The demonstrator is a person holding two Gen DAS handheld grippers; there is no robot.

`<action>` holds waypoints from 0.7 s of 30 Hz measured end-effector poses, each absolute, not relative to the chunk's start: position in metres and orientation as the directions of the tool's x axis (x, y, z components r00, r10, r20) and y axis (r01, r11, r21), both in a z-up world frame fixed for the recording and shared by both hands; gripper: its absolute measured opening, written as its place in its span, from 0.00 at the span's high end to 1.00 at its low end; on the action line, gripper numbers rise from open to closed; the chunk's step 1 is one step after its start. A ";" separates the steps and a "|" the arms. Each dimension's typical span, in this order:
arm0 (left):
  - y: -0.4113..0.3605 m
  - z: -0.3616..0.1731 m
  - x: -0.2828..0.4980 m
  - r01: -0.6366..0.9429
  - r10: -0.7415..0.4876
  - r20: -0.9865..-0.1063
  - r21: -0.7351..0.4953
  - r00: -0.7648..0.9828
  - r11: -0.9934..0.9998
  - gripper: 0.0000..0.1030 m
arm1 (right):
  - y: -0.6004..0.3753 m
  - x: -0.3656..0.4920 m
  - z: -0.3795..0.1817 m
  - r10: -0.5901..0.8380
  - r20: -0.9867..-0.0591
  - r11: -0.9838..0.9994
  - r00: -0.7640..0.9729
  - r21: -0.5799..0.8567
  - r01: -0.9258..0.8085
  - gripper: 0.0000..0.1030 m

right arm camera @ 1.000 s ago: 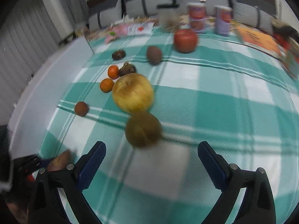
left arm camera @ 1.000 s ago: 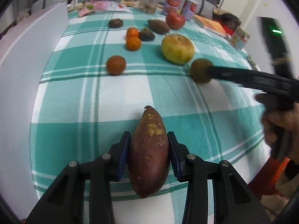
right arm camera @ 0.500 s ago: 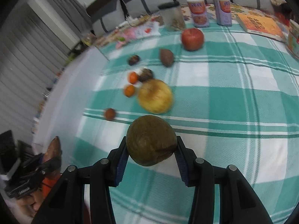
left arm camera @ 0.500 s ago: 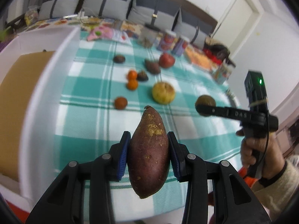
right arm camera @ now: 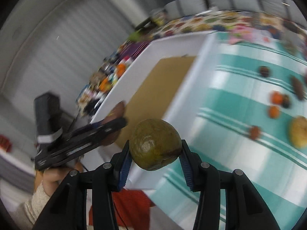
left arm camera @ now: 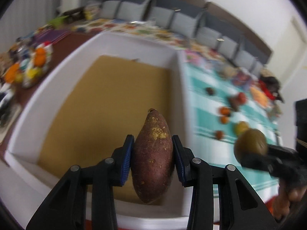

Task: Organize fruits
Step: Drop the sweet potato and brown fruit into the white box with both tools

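Left wrist view: left gripper has its blue-padded fingers closed on a reddish-brown sweet potato, held lengthwise, pointed tip forward and rounded end hanging below the fingers.
Position of the sweet potato: in the air over the white box, above its brown cardboard floor and close to its right wall.
Right wrist view: right gripper has its fingers clamped on a round olive-brown fruit, pinched at its widest part.
Position of the round fruit: lifted off the table, near the box's near corner; whether it is past the rim is hard to tell through the blur.
Fruits left: an orange, a second orange, a yellow apple and several small dark fruits lie on the teal checked table, well apart from both grippers.
Step in hand, as I judge it: carrying both pieces into the box.
How to do it well: lower each piece close to the cardboard before opening the fingers, so nothing drops or rolls; set the sweet potato flat along the wall; bring the round fruit fully inside the rim first, and keep the two grippers apart so they do not knock together.
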State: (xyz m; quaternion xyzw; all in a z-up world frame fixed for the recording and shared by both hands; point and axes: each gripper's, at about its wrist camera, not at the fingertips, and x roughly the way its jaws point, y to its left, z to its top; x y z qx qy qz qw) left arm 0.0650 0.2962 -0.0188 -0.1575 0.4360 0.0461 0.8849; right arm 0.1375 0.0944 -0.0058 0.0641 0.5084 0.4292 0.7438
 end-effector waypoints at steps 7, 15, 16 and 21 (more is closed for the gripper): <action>0.333 -0.056 0.067 -0.341 0.041 -0.840 -0.175 0.542 0.924 0.61 | 0.191 0.132 -0.043 0.614 -0.787 0.627 0.062 0.439 -0.643 0.54; 0.345 -0.059 0.062 -0.383 0.093 -0.831 -0.151 0.549 0.911 0.40 | 0.217 0.140 -0.061 0.520 -0.848 0.677 0.099 0.339 -0.654 0.52; 0.347 -0.056 0.061 -0.392 0.106 -0.825 -0.147 0.555 0.908 0.29 | 0.216 0.140 -0.059 0.519 -0.847 0.683 0.111 0.333 -0.649 0.51; 0.345 -0.032 0.053 -0.399 0.120 -0.782 -0.174 0.612 0.900 0.22 | 0.182 0.143 -0.021 0.562 -0.796 0.707 0.225 0.321 -0.630 0.17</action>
